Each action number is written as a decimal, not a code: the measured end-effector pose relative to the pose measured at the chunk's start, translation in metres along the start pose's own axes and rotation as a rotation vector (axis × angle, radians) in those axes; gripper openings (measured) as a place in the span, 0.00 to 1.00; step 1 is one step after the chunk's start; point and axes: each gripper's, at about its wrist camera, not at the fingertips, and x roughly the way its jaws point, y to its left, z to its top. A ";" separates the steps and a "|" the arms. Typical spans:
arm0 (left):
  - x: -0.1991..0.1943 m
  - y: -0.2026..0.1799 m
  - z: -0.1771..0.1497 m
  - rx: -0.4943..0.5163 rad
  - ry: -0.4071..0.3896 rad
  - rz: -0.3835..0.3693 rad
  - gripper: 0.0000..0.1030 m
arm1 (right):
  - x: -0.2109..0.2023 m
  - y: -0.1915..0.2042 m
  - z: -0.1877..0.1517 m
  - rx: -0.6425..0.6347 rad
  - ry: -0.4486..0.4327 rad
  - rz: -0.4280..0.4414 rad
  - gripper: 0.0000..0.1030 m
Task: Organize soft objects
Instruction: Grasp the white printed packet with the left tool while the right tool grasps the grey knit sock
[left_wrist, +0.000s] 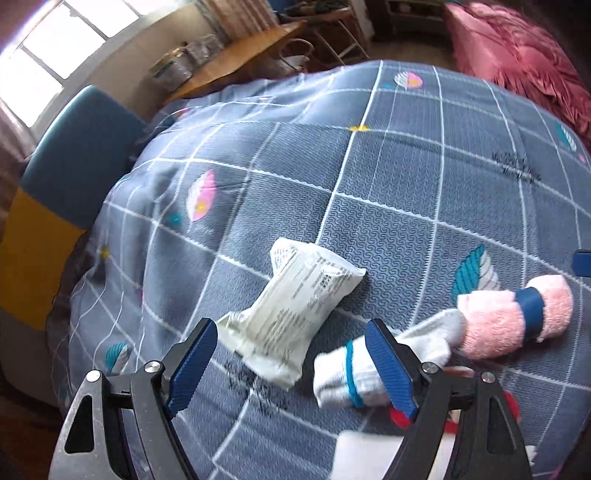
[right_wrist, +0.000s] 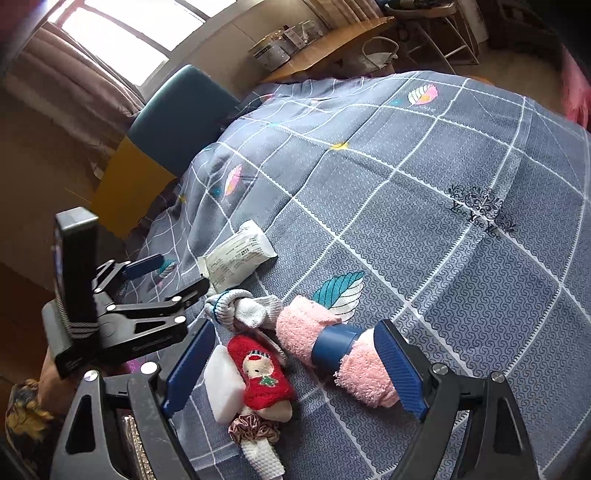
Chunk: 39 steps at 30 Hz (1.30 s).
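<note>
Soft objects lie on a grey checked bedspread (left_wrist: 388, 192). A white tissue packet (left_wrist: 295, 306) lies just ahead of my left gripper (left_wrist: 291, 369), which is open and empty. A knotted white sock with teal stripes (left_wrist: 351, 373) touches its right finger. A rolled pink towel with a blue band (left_wrist: 517, 317) lies to the right. In the right wrist view my right gripper (right_wrist: 295, 369) is open over the pink towel (right_wrist: 314, 332), a red sock with a doll face (right_wrist: 266, 376), a white sponge (right_wrist: 221, 387) and a beige scrunchie (right_wrist: 255, 428). The left gripper (right_wrist: 162, 277), the packet (right_wrist: 236, 254) and the knotted sock (right_wrist: 240, 306) show there too.
A teal and yellow chair (right_wrist: 166, 125) stands at the bed's far left edge. A wooden desk (right_wrist: 332, 40) with clear containers is behind the bed. A pink quilt (left_wrist: 517, 55) lies at the far right. The bedspread (right_wrist: 443, 184) stretches to the right.
</note>
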 end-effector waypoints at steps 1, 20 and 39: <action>0.008 -0.001 0.003 0.014 0.015 -0.013 0.82 | 0.000 0.000 0.000 0.000 0.005 0.008 0.86; 0.055 0.042 -0.018 -0.254 0.054 -0.153 0.50 | 0.004 0.005 -0.002 -0.037 0.027 0.031 0.86; -0.064 0.172 -0.090 -0.803 -0.040 -0.082 0.50 | 0.091 0.115 0.001 -0.604 0.199 -0.102 0.80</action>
